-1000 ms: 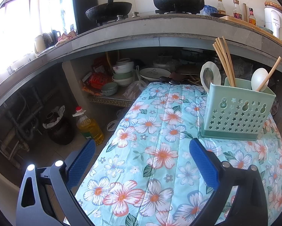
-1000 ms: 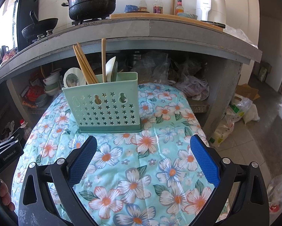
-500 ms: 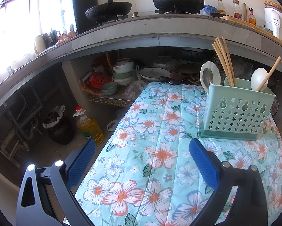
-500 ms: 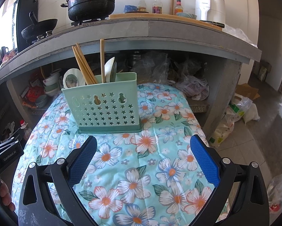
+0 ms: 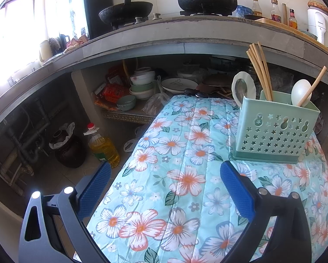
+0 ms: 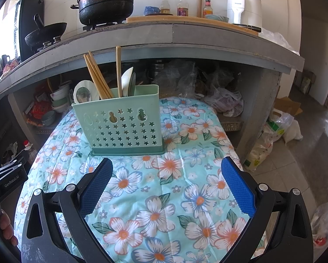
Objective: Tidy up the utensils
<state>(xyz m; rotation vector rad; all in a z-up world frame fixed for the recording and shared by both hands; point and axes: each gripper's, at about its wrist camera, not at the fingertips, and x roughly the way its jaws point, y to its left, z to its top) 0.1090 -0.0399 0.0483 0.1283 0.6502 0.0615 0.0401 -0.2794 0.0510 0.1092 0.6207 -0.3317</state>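
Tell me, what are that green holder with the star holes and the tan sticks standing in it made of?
The green holder looks like moulded plastic, matte pastel green: thin even walls and cleanly punched star cut-outs. The tan sticks, seemingly chopsticks, look like bare wood or bamboo: pale, dull, unpainted; which of the two cannot be told from here.

Bare cloth point(image 6: 164, 188) leads to utensil caddy point(image 6: 120, 125).

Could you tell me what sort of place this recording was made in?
Most likely a home kitchen: a black pot and wok sit on a stove, and bowls are stacked under the counter.
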